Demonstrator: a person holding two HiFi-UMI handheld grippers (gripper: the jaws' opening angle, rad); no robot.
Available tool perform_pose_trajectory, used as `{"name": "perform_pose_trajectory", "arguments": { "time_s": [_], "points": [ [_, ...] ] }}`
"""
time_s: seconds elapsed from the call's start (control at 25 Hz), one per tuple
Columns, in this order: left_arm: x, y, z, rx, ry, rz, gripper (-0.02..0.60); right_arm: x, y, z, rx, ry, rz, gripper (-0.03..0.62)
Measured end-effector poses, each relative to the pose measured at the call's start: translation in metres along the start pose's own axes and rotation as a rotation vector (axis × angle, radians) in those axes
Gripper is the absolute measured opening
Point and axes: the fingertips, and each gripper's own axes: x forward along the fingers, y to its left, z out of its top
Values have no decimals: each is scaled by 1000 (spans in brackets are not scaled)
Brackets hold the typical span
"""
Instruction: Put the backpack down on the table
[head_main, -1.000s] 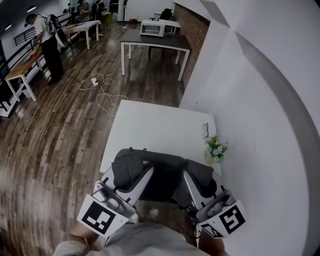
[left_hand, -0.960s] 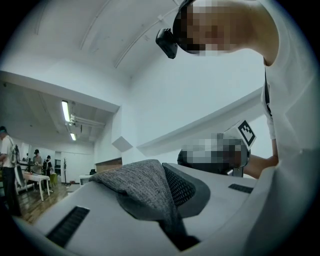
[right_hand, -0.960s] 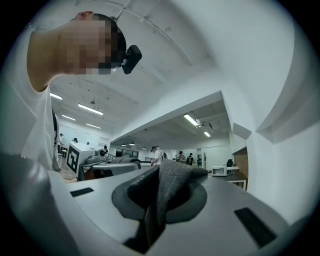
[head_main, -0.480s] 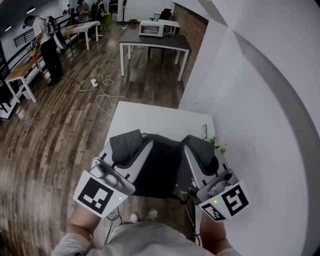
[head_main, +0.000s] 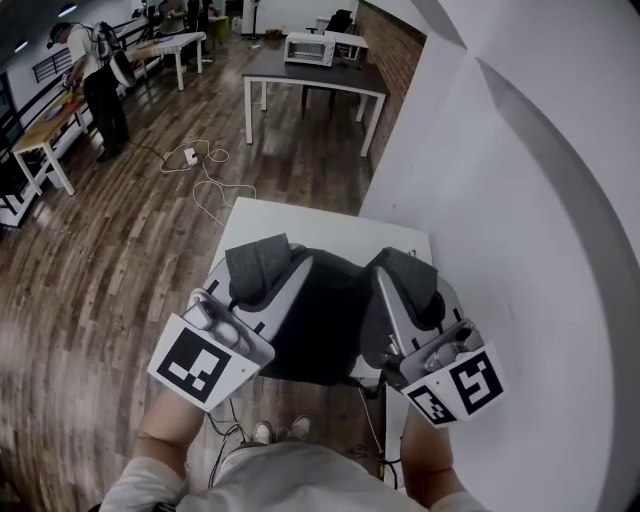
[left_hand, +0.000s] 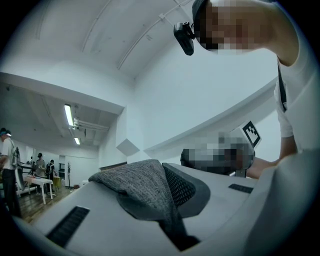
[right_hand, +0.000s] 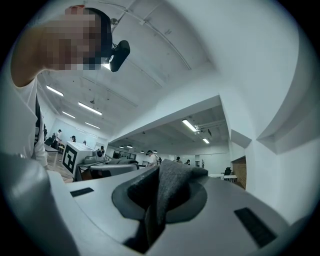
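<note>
Head view: dark grey fabric backpack (head_main: 318, 315), sagging.

HIDDEN | backpack (head_main: 318, 320) is covering most of the table (head_main: 300, 222), so I am not seeing whether it is touching | gripper views are showing only a grey fabric fold (left_hand: 142, 182) | my forearms (head_main: 168, 440) are running off-frame | far people (head_main: 95, 75) are probably too small

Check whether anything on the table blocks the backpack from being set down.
Nothing visible does. The backpack is over the near end of the white table. The strip of table showing beyond it is bare, and the part under the backpack is hidden.
</note>
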Motion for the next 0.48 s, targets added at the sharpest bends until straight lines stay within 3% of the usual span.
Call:
{"name": "perform_pose_trajectory", "arguments": {
  "time_s": [0.24, 0.48],
  "points": [
    [10, 15, -38, 5, 33, 54, 31, 5, -5, -32, -25, -2, 19, 52],
    [35, 56, -66, -16, 105, 80, 32, 42, -32, -52, -8, 60, 26, 53]
  ]
}}
